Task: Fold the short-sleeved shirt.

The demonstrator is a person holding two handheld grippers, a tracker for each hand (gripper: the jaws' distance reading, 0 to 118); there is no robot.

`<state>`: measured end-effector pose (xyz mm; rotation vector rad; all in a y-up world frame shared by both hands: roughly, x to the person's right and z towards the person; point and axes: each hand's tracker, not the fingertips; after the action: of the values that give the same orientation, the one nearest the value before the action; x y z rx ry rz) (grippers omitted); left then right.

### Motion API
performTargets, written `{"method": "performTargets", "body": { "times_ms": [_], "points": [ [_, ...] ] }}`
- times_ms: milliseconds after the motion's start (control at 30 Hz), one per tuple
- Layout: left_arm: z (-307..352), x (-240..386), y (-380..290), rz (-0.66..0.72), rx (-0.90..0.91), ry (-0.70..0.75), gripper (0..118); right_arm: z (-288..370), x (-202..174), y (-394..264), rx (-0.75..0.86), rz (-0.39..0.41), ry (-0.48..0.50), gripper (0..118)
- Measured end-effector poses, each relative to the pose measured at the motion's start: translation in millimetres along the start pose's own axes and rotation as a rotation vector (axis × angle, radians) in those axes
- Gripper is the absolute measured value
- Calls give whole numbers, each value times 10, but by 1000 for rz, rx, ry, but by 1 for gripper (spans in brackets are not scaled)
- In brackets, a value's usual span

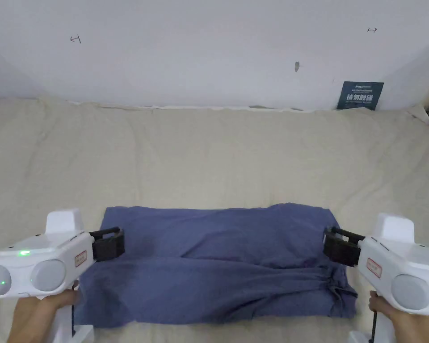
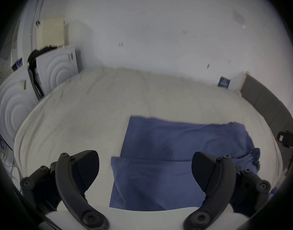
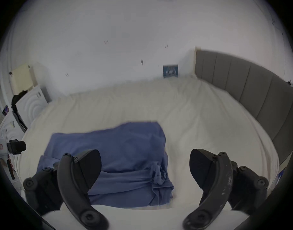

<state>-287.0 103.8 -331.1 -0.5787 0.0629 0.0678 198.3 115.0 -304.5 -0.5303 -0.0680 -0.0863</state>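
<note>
A blue short-sleeved shirt (image 1: 218, 263) lies folded into a wide band on the beige bed sheet (image 1: 209, 156), near the front edge. Its right end is bunched and wrinkled (image 3: 159, 175). My left gripper (image 1: 108, 243) hovers open at the shirt's left end, and the shirt (image 2: 159, 159) shows between its spread jaws. At the right end my right gripper (image 1: 341, 245) is open too, holding nothing. The left gripper (image 3: 16, 146) appears far off in the right gripper view, and the right gripper (image 2: 286, 138) in the left gripper view.
A white wall (image 1: 209, 53) runs behind the bed, with a dark blue card (image 1: 360, 95) leaning on it at the right. A grey padded headboard (image 3: 250, 87) bounds the bed's right side. White panels with ring patterns (image 2: 57, 69) stand beyond the left side.
</note>
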Motion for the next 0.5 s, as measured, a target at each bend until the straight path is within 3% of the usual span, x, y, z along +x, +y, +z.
{"method": "performTargets", "body": {
  "times_ms": [200,267,300,333,400,433,500],
  "points": [
    [817,233,-55,-55,221,17,113,897,-209,-8,204,82,-6,110],
    [997,294,-113,-53,253,29,105,1082,-246,-52,250,104,-8,98],
    [1064,311,-154,-59,283,19,95,1161,-276,-79,266,116,-18,88],
    [1136,329,-202,-69,318,12,73,1234,-304,-108,281,126,-29,69],
    [1231,370,-281,-83,335,13,16,1356,-334,-156,300,139,-37,28],
    [1241,384,-296,-84,322,14,1,1394,-346,-179,311,143,-41,3],
    [1278,365,-375,-83,305,8,0,1445,-343,-217,344,150,-67,1]
  ]
}}
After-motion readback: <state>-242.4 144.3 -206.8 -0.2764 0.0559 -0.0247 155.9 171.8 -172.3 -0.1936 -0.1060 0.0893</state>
